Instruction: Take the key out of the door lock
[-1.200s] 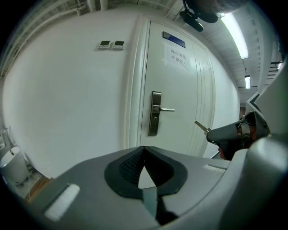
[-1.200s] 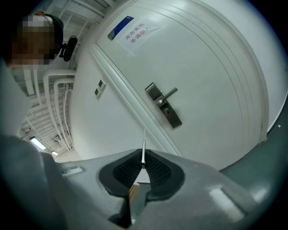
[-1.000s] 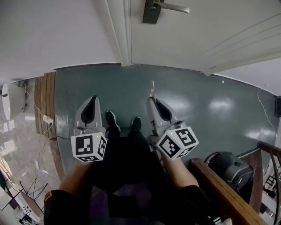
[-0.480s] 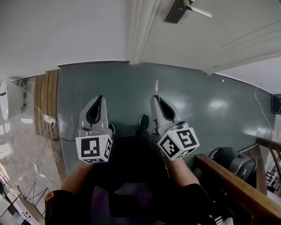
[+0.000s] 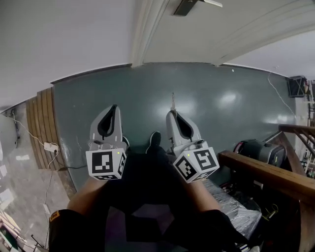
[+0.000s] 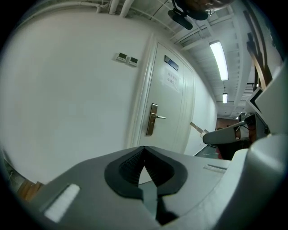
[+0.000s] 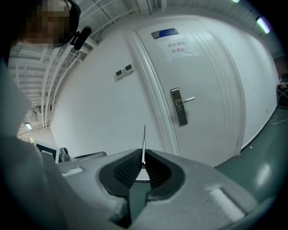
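Observation:
A thin metal key [image 5: 172,101] sticks out from the tips of my right gripper [image 5: 172,112], which is shut on it; the right gripper view shows the key [image 7: 144,143] standing up between the pads. The door [image 5: 236,29] is shut and stands some way ahead of both grippers. Its dark lock plate with lever handle [image 5: 186,6] shows at the top edge of the head view, and the lock plate [image 7: 179,107] shows well beyond the key. My left gripper [image 5: 114,106] is shut on nothing, level with the right one. Its tips [image 6: 144,147] point at the wall left of the door frame.
A wooden railing [image 5: 266,172] and a black case [image 5: 256,147] stand close on my right. A wooden strip [image 5: 42,118] and a plug with cable [image 5: 49,146] lie at the left. The person's shoe [image 5: 155,140] is between the grippers on the green floor [image 5: 147,88].
Both grippers have drawn back from the door together, the key staying in the right one. The lock plate has slid toward the top edge of the head view, and the view has swung right.

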